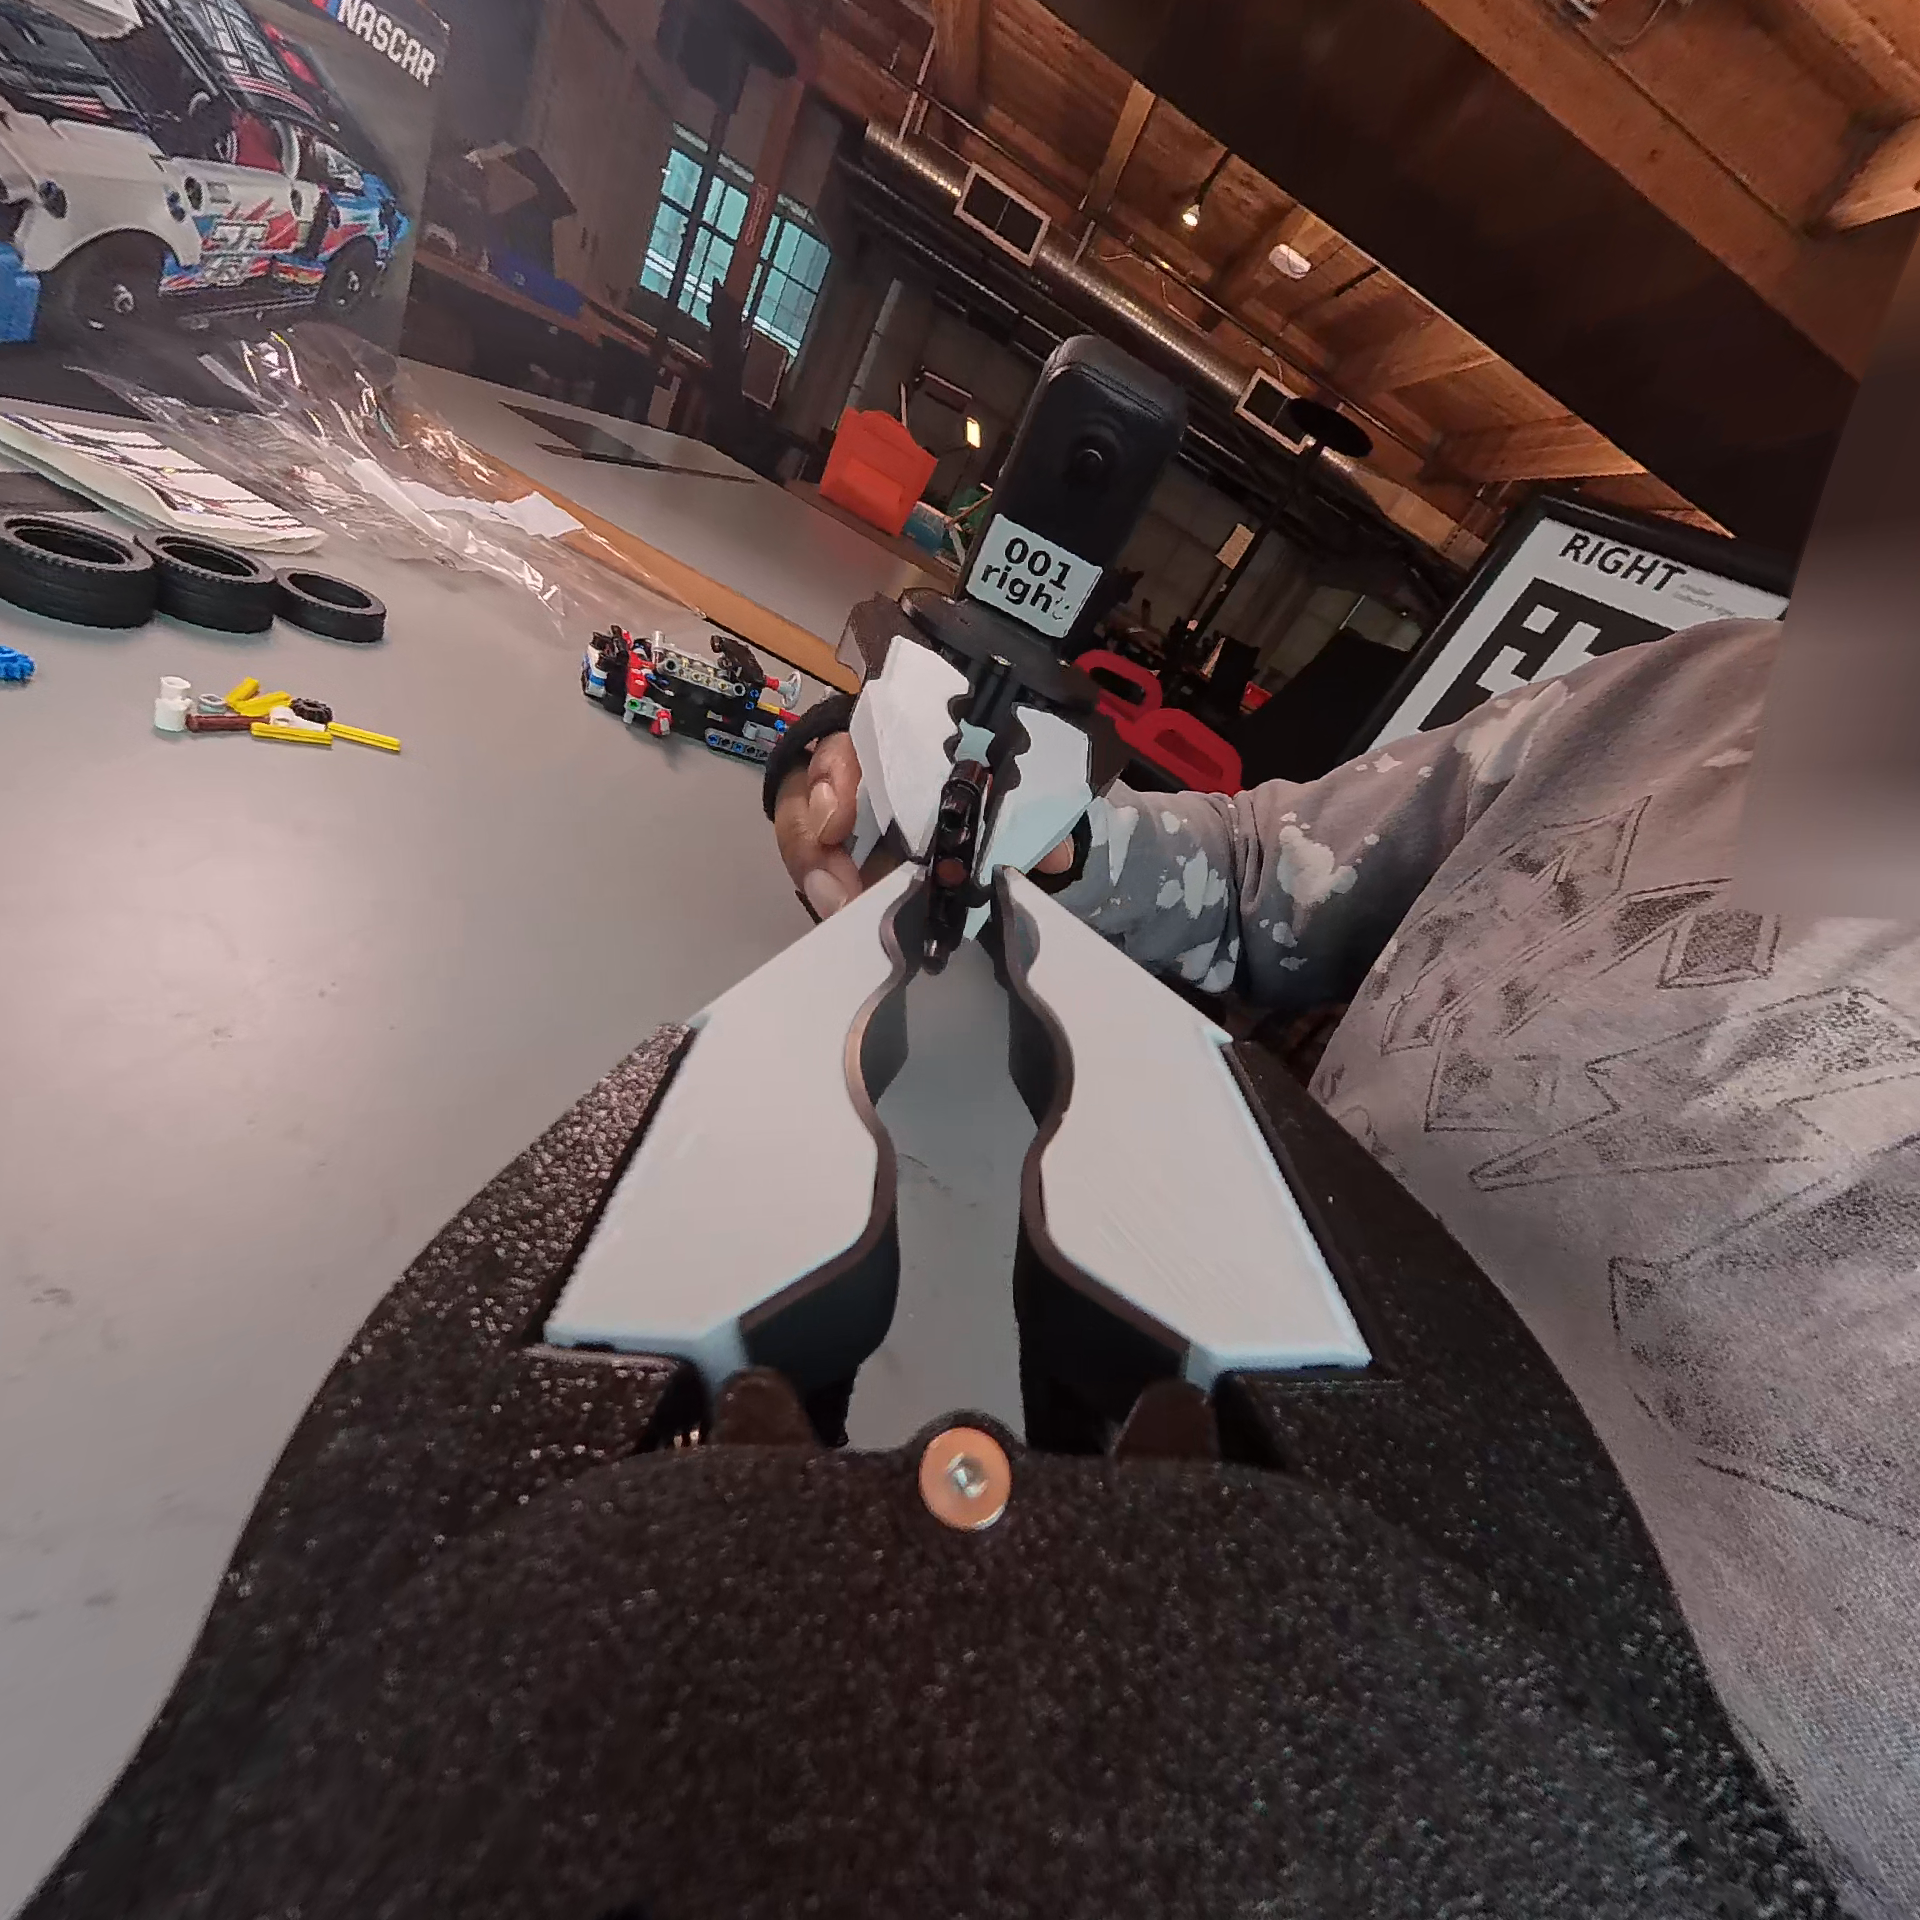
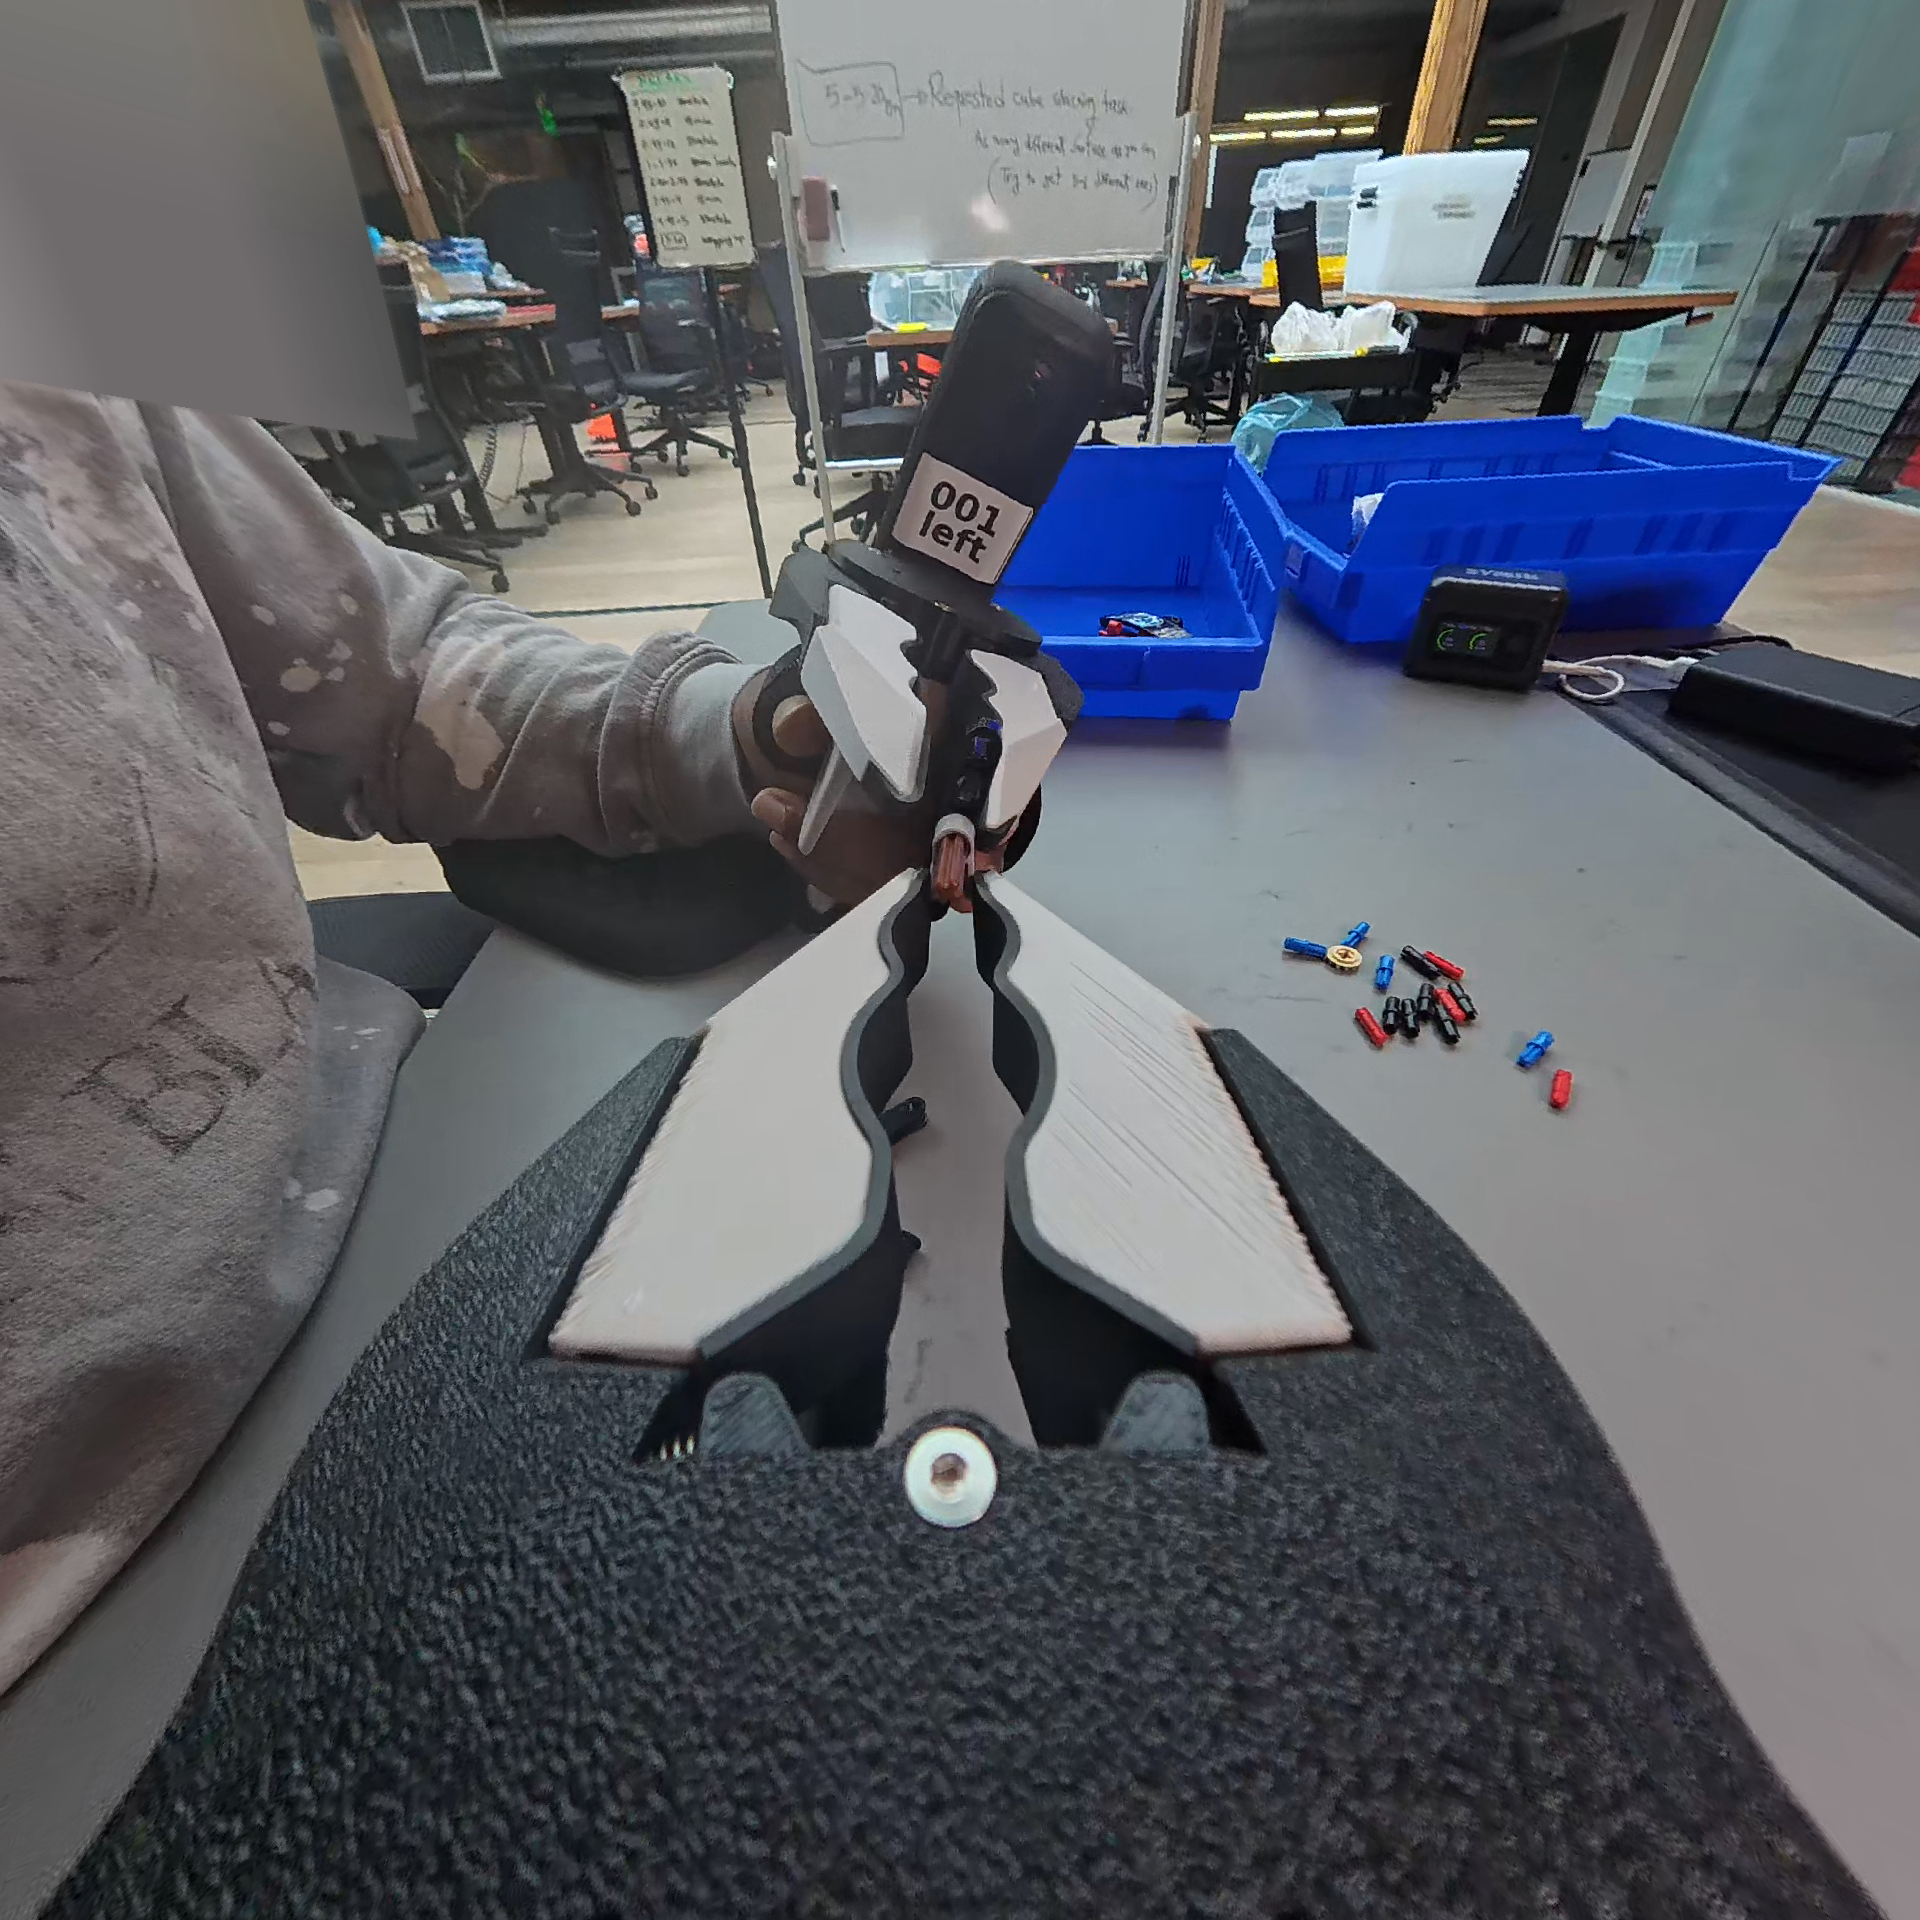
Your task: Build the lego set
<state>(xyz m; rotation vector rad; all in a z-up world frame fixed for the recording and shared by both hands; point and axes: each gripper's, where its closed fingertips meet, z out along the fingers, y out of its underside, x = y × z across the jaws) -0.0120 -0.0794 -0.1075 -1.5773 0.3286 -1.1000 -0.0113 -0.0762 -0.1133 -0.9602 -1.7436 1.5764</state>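
On the grey table point(image 2: 1351, 831) in an open workshop, we hold the left gripper point(image 1: 951, 883) and right gripper point(image 2: 951, 888) tip to tip, both closed on one small black lego piece point(image 1: 954, 831); loose pins point(image 2: 1423, 1003) lie right.

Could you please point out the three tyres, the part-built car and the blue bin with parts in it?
tyres point(image 1: 208, 582): left wrist view, middle tyre's top.
part-built car point(image 1: 691, 691): left wrist view, frame's middle.
blue bin point(image 2: 1132, 520): right wrist view, inner back wall.

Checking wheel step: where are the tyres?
Left wrist view, far left on the table: three black tyres in a row, beside the clear plastic wrap.
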